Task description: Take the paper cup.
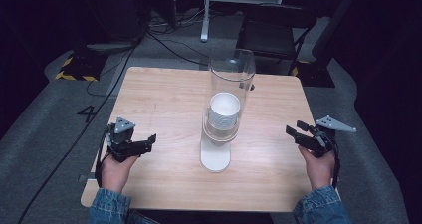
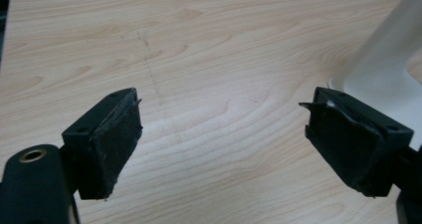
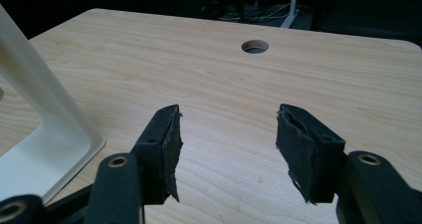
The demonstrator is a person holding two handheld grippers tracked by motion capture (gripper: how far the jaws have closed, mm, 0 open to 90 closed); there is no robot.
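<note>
Standing btwn both grippers, cup dispenser, well apart from left gripper & right gripper, jaws spread, nothing held

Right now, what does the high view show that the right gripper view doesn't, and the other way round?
High view alone: the clear tube holding stacked white cups, both hands, the left gripper, a chair and floor cables. Right gripper view alone: a close look at the right gripper, its jaws apart with nothing between. Both: the wooden table, its round hole and the white stand.
</note>
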